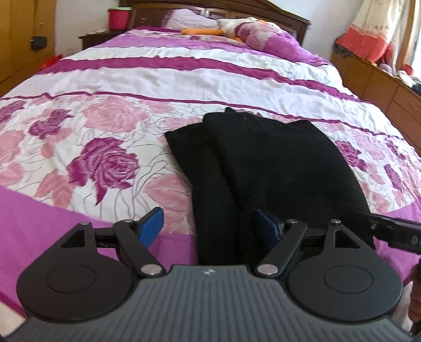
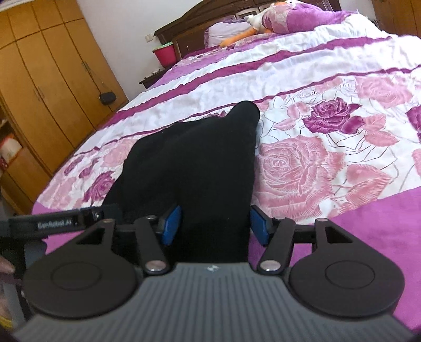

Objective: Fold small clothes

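Note:
A black garment (image 1: 265,168) lies in long folded layers on the floral bedspread near the bed's near edge; it also shows in the right wrist view (image 2: 194,163). My left gripper (image 1: 209,227) is open, its blue pads straddling the garment's near left end. My right gripper (image 2: 214,225) is open, its blue pads on either side of the garment's near right end. The right gripper's finger reaches into the left wrist view (image 1: 394,231), and the left gripper's finger into the right wrist view (image 2: 52,223).
The pink, purple and white bedspread (image 1: 158,79) covers a wide bed. Pillows and an orange-and-white soft toy (image 1: 223,27) lie at the headboard. A red bucket (image 1: 118,18) stands on a nightstand. Wooden wardrobes (image 2: 47,65) stand left, a low cabinet (image 1: 381,84) right.

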`<control>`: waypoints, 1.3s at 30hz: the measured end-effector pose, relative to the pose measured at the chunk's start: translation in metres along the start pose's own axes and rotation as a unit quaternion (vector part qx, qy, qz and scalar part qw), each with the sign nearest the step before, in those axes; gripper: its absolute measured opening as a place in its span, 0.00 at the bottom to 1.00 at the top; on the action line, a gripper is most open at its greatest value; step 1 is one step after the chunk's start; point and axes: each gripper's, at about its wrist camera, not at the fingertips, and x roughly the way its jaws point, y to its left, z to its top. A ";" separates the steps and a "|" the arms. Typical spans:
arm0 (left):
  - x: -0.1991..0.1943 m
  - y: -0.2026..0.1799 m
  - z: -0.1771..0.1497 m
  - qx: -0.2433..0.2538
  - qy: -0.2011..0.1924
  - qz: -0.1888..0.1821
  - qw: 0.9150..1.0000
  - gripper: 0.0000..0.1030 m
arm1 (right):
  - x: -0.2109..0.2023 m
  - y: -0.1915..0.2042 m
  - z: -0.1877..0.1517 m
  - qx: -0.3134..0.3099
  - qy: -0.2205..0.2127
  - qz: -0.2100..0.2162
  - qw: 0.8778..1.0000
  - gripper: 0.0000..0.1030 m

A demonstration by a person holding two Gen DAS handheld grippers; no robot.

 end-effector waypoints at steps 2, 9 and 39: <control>-0.004 -0.002 -0.002 -0.003 0.001 0.007 1.000 0.81 | -0.005 0.001 -0.003 0.002 -0.001 -0.004 1.000 0.60; -0.022 -0.005 -0.011 -0.015 0.003 0.017 1.000 0.82 | -0.027 0.006 -0.012 0.001 -0.015 -0.017 1.000 0.60; -0.022 -0.032 -0.049 0.004 0.039 0.050 0.998 0.83 | -0.030 0.030 -0.050 -0.022 -0.001 -0.077 0.997 0.75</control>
